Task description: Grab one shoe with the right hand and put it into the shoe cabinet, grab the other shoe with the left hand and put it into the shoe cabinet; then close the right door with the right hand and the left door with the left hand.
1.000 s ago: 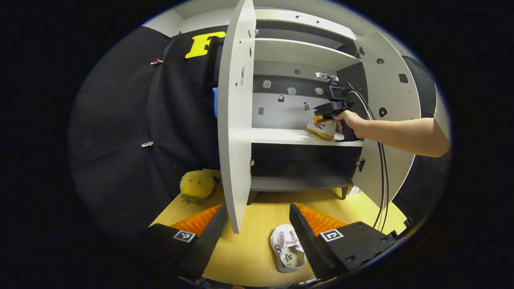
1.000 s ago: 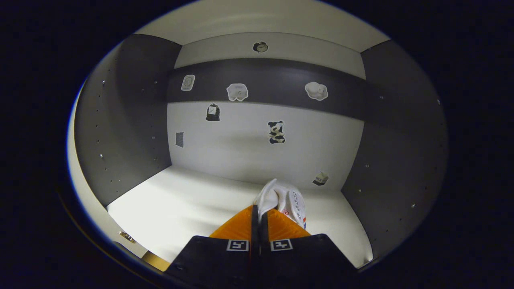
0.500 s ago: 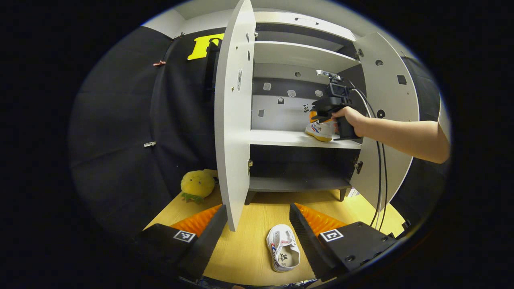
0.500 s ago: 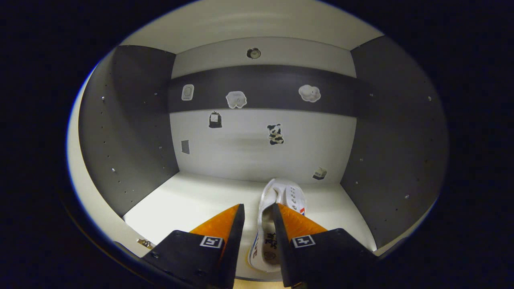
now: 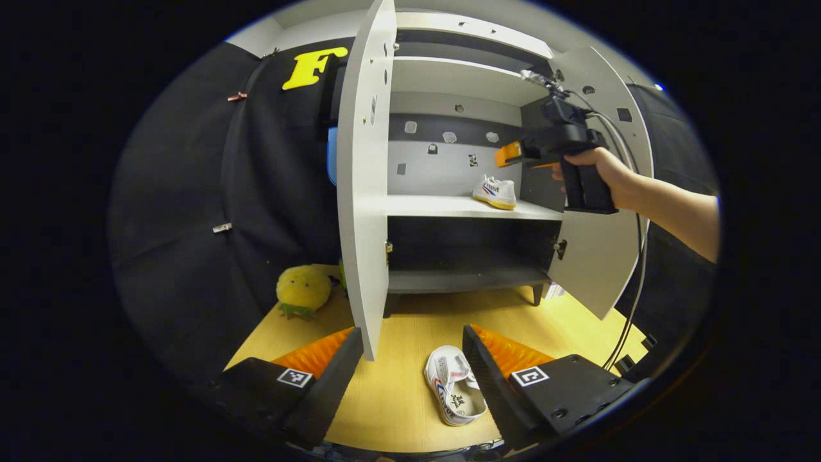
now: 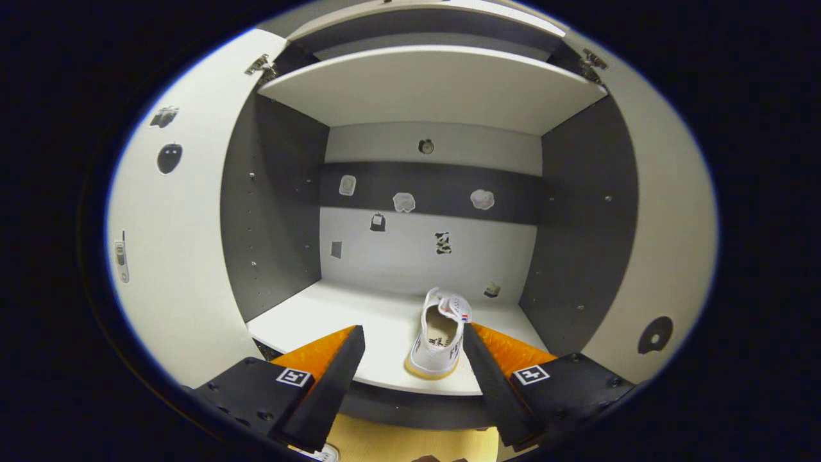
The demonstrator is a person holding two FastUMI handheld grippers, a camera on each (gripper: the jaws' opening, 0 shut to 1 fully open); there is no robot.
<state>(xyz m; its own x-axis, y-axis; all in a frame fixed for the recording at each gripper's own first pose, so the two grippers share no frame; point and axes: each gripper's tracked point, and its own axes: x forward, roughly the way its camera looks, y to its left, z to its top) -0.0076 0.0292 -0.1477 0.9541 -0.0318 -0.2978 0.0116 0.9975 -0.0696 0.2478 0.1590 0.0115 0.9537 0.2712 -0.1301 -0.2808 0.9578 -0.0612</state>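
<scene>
First shoe (image 6: 440,333): stands on the middle shelf (image 6: 378,321) of the shoe cabinet (image 5: 449,83), toward its right side, free of any grip.
Second shoe (image 5: 457,394): lies on the wooden floor (image 5: 397,385) before the cabinet, between the left gripper's fingers but untouched.
Right gripper (image 6: 410,359): jaws wide, empty, outside the shelf front (its placing step looks done).
Left gripper (image 5: 410,359): jaws wide, holding nothing.
Step in hand: the left-hand pickup.
Next move: likely lowering onto the shoe, closing, then lifting past the open left door (image 5: 362,192).

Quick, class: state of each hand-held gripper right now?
Left hand-held gripper: open, empty, over the shoe on the floor.
Right hand-held gripper: open, empty.
</scene>
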